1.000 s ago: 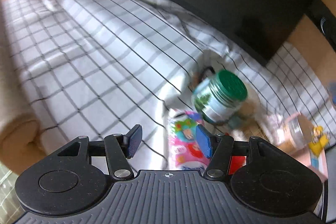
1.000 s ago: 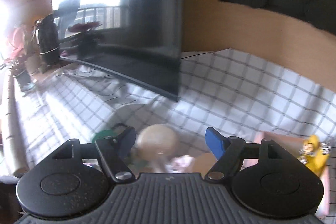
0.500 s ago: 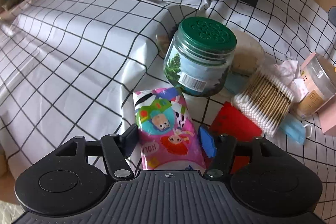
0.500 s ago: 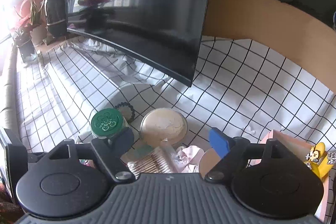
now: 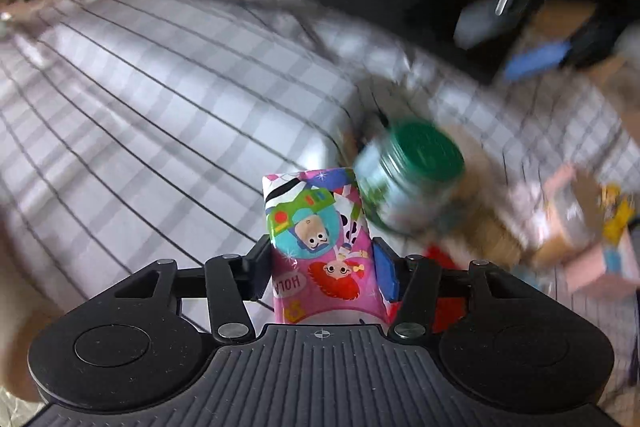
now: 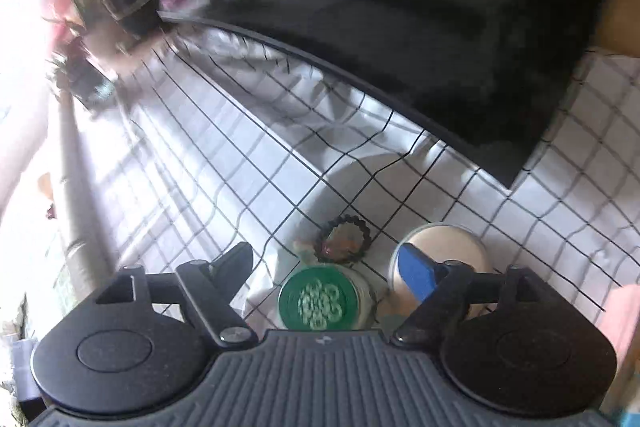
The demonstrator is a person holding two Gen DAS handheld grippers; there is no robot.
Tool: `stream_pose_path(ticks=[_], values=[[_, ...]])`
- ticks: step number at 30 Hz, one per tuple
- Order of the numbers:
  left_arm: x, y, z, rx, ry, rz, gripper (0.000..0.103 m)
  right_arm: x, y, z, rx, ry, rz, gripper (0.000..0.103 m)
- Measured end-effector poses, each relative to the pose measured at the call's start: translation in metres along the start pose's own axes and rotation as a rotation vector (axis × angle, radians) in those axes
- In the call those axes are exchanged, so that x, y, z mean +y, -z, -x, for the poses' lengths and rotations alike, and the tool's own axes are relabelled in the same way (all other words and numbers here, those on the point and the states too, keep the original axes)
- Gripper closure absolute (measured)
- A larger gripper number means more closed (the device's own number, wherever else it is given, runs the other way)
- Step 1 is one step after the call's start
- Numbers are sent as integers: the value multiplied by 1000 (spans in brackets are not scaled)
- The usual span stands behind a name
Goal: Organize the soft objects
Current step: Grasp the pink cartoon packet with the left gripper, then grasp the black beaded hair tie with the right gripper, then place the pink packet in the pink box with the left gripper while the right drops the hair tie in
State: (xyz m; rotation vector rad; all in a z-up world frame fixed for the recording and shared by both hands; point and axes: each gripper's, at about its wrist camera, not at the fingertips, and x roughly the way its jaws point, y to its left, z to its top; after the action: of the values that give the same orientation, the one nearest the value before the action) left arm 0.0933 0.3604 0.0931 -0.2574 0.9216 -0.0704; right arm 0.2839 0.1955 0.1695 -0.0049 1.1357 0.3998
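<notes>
A pink cartoon-printed tissue pack (image 5: 316,227) stands between the fingers of my left gripper (image 5: 322,263). The jaws are closing, both pads press its sides, and it stays sharp while the background blurs. Just right of it sits a glass jar with a green lid (image 5: 408,175). My right gripper (image 6: 328,267) points steeply down over that same jar (image 6: 316,301). Its jaws are closing, with the lid below and between the fingers, and neither pad touches it.
A white checked cloth (image 6: 240,167) covers the table. A dark monitor (image 6: 400,27) stands at the back. Near the jar lie a black hair tie (image 6: 344,239) and a round cream tin (image 6: 444,243). A pink box (image 5: 600,267) and blurred clutter sit at the right.
The left jaws have narrowed onto the tissue pack, which now rides with the gripper. The right gripper has tipped downward and swung over the green-lidded jar, its jaws narrower.
</notes>
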Motion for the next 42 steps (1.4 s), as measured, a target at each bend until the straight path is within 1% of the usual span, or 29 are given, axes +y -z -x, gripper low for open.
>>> stream_pose_path(ticks=[1, 2, 3, 4, 6, 8, 10, 13, 16, 17, 18, 19, 21, 23, 25, 32, 38, 42], values=[[6, -5, 5, -15, -10, 10, 47, 2, -5, -15, 40, 0, 2, 47], [13, -10, 11, -32, -22, 23, 47, 2, -8, -30, 84, -4, 0, 59], [18, -13, 14, -45, -31, 37, 47, 1, -11, -45, 128, -6, -17, 62], [24, -15, 15, -55, -37, 57, 47, -1, -13, -60, 162, -2, -45, 62], [36, -16, 12, -62, -34, 107, 47, -8, -14, -82, 197, 5, -84, 65], [47, -17, 0, -52, -25, 145, 47, -16, -16, -99, 208, 3, -120, 66], [52, -17, -11, -34, -36, 164, 47, -21, -20, -110, 205, -7, -148, 67], [56, -15, -21, -11, -30, 174, 47, -21, -25, -123, 191, -4, -134, 68], [54, -15, -29, 5, -29, 172, 47, -20, -29, -133, 183, -12, -111, 76], [53, -16, -31, 11, -26, 171, 47, -22, -30, -138, 185, -20, -109, 80], [52, -16, -32, 15, -25, 171, 47, -23, -31, -138, 185, -39, -106, 91], [51, -16, -34, 17, -23, 171, 47, -24, -32, -135, 181, -56, -98, 95], [50, -17, -36, 22, -21, 167, 47, -20, -32, -123, 147, -60, -57, 97], [50, -18, -38, 20, -19, 167, 47, -17, -33, -105, 105, -88, -25, 97], [50, -19, -38, 16, -15, 171, 47, -14, -32, -86, 79, -121, -10, 98], [48, -19, -27, -8, 11, 169, 47, 4, -25, -34, 13, -165, 46, 98], [37, -29, -7, -27, -8, 113, 47, 16, -9, 32, -100, -203, 98, 98], [16, -47, 13, -62, -22, 44, 47, 5, 9, 88, -198, -213, 107, 98]])
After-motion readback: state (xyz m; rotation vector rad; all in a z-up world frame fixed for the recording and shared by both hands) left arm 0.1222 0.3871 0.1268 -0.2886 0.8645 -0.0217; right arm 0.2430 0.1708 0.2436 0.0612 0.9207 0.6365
